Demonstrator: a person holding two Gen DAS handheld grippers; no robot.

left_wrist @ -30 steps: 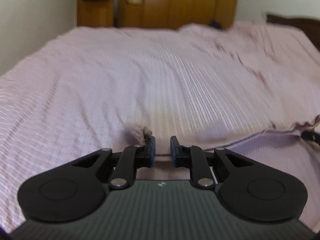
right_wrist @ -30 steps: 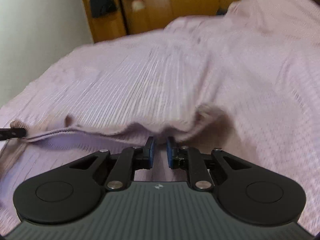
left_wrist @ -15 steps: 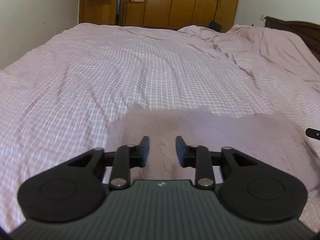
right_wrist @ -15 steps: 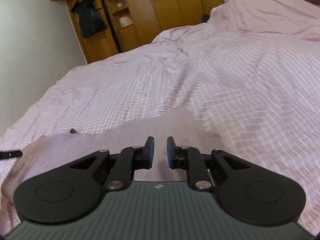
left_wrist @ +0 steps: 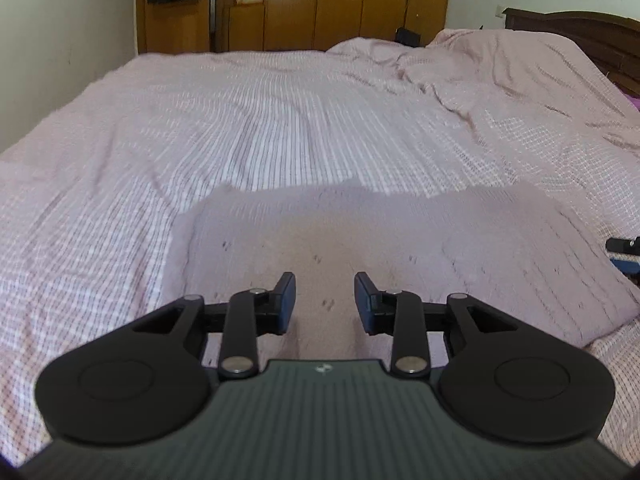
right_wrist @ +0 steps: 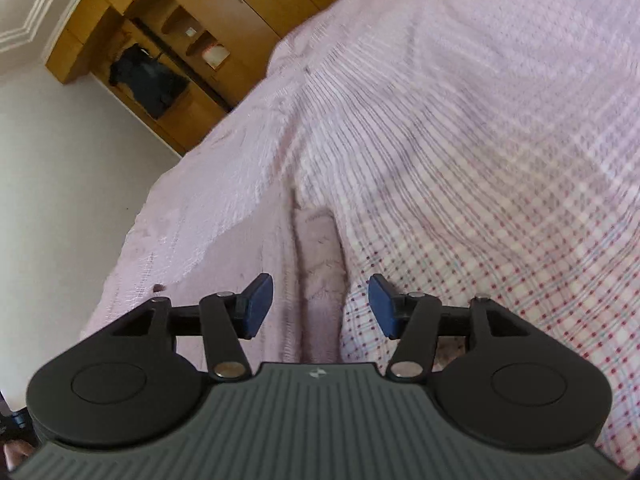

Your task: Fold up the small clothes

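Change: since the frames a second ago, when both grippers were pinched on a lifted edge of the garment, the cloth has been laid down flat and both sets of jaws have been spread apart; the right wrist view has been rolled steeply to one side.
Garment: a small mauve knitted piece is spread on the bed, its far edge wavy, its near part hidden under the left gripper's body. In the right wrist view it is seen as a narrow strip with a rolled or folded edge running away from the camera.
Left gripper: the jaws are held wide apart over the middle of the garment, with nothing between them; whether the tips touch the cloth cannot be told.
Right gripper: the jaws are parted and straddle the garment's edge, nothing clamped. Its tip is glimpsed at the right edge of the left wrist view, beside the garment.
Bed: it is covered by a pink checked sheet, wrinkled toward the right.
Wardrobe: brown wood, set against the far wall behind the bed.
Dark clothing: it is hung in an open section of the wardrobe.
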